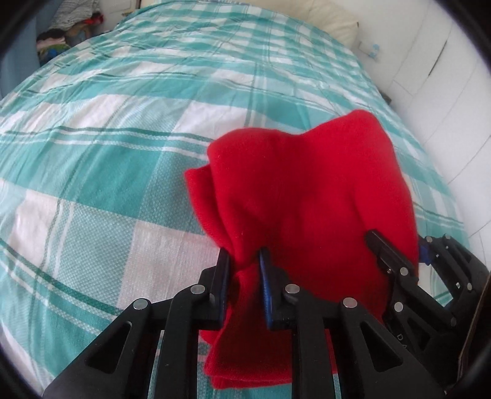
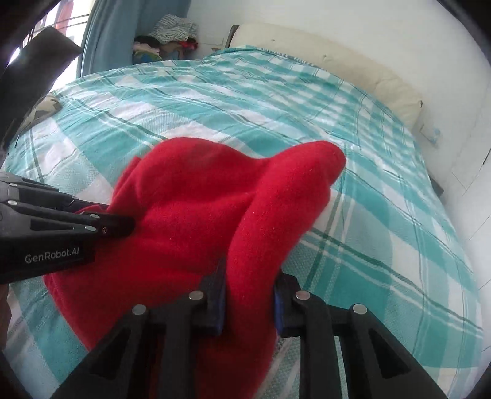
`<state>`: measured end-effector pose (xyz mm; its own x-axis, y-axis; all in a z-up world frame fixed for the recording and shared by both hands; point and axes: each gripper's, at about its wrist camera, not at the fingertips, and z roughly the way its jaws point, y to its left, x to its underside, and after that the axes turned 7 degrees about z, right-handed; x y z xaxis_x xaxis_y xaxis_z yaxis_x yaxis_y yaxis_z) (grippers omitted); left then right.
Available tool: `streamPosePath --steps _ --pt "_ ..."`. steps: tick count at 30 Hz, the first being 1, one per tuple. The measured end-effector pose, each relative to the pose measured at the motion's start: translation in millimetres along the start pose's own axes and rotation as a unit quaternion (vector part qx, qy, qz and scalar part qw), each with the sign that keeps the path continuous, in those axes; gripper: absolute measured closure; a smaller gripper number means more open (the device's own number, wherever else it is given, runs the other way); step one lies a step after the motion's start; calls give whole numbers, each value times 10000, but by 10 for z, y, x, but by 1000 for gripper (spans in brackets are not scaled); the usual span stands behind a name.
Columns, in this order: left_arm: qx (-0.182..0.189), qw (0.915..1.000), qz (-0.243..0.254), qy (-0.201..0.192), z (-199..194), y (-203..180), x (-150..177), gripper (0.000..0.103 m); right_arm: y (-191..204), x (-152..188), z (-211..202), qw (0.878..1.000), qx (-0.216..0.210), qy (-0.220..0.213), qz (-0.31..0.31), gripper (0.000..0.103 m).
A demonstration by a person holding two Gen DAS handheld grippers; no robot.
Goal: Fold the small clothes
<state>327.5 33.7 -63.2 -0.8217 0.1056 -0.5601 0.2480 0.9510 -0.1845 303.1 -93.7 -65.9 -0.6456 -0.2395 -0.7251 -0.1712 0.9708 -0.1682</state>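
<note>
A small red fleece garment is held up above the bed between both grippers, bunched and draping. My left gripper is shut on its left edge, with cloth hanging below the jaws. My right gripper is shut on a thick fold of the same garment. The right gripper also shows in the left wrist view at the garment's right edge. The left gripper shows in the right wrist view at the left of the garment.
The bed is covered by a teal and white checked sheet. A cream pillow lies at the far end by the white wall. A pile of clothes sits beyond the bed's far left corner by a blue curtain.
</note>
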Motion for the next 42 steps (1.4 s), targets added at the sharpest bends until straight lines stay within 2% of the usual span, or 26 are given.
streamPosePath --steps 2,5,8,9,10,11,12,13,15,16,18,19,21,24,27,30,33,36,40,42 --pt "131 9996 6 -230 -213 -11 -96 86 -52 -109 -151 9997 -51 -252 43 81" --pt "65 9979 234 -594 -533 -117 -255 87 -60 -296 -398 9978 -143 -646 54 81" --pt "33 9973 360 -646 -642 -219 -341 86 -173 -487 -551 9957 -374 -765 375 81" --pt "41 9976 399 -572 -592 -254 -346 82 -239 -515 -565 9949 -452 -719 549 81" --pt "24 9980 427 -456 -500 -288 -327 78 -329 -518 -546 9939 -519 -642 736 80" --pt "-68 9985 446 -312 -374 -312 -276 62 -421 -490 -501 9927 -590 -523 914 79" --pt "-224 9985 472 -174 -249 -325 -200 43 -514 -433 -424 9919 -639 -317 1051 73" --pt "-435 9978 497 -76 -169 -322 -78 37 -609 -343 -328 9910 -663 -63 1165 60" --pt "-688 9960 571 -77 -146 -292 176 36 -809 -62 -239 9901 -422 295 1309 43" --pt "-739 9954 593 -160 -196 -277 296 36 -894 88 -263 9902 -298 366 1315 43" --pt "-943 9931 574 -394 -373 -265 512 22 -1044 389 -403 9912 -124 398 1258 39" --pt "-1057 9911 584 -557 -494 -284 618 18 -1088 529 -491 9913 -61 405 1247 31" --pt "-1212 9861 674 -918 -731 -368 819 2 -1144 786 -689 9917 27 399 1222 19" --pt "-1321 9817 836 -1091 -955 -562 1129 1 -1088 1092 -1009 9908 10 335 1311 11" --pt "-1301 9836 880 -886 -987 -710 1418 1 -967 1349 -1318 9888 -77 256 1469 5" --pt "-1485 9833 852 -616 -904 -830 1629 1 -830 1573 -1530 9883 -81 245 1502 4" --pt "-1749 9782 911 -648 -879 -919 1783 0 -692 1746 -1656 9890 -61 188 1463 3" --pt "-1779 9782 936 -520 -811 -945 1863 1 -649 1858 -1665 9892 -17 90 1464 3" --pt "-2078 9721 1020 -382 -685 -953 1905 0 -665 2044 -1461 9857 65 330 1649 3" --pt "-2017 9739 993 -301 -623 -925 1936 1 -676 2100 -1419 9841 60 342 1741 2"
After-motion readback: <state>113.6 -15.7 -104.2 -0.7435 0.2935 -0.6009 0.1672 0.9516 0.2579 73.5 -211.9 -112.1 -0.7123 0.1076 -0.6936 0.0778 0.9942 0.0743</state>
